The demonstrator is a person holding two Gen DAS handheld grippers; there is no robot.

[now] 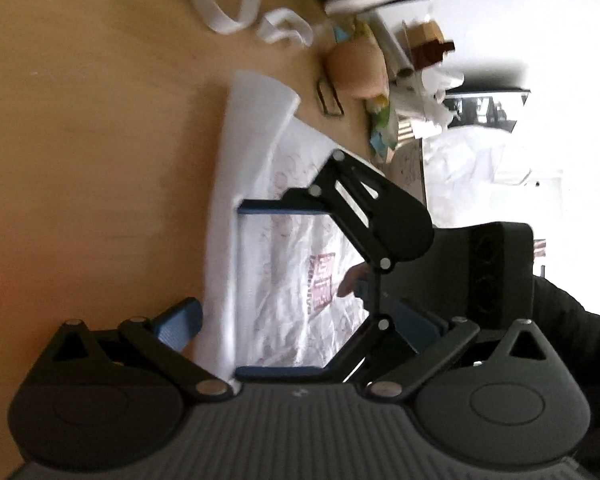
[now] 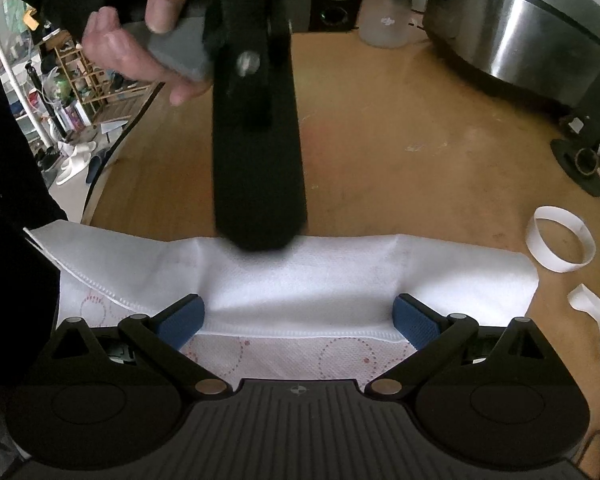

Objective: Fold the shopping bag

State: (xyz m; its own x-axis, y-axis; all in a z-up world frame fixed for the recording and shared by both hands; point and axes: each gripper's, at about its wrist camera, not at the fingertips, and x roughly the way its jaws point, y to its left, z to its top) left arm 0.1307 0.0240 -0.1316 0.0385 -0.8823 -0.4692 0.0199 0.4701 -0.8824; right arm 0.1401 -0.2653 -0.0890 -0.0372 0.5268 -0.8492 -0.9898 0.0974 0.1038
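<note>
Right gripper [image 2: 298, 322]: your jaws stand apart over the bag [image 2: 300, 280] fold.
Left gripper [image 1: 298, 330]: also apart above the bag.
Advice: press the crease flat, edges aligned, before closing.

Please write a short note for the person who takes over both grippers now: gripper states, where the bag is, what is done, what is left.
Left gripper: open, nothing held, above the bag.
Right gripper: open, empty, straddling the folded edge.
Shopping bag: white, lying flat on the wooden table, one long side already folded over the printed face.
White ring lies apart, beside the bag.
Left to do: further folds to make it compact; none started yet.
</note>
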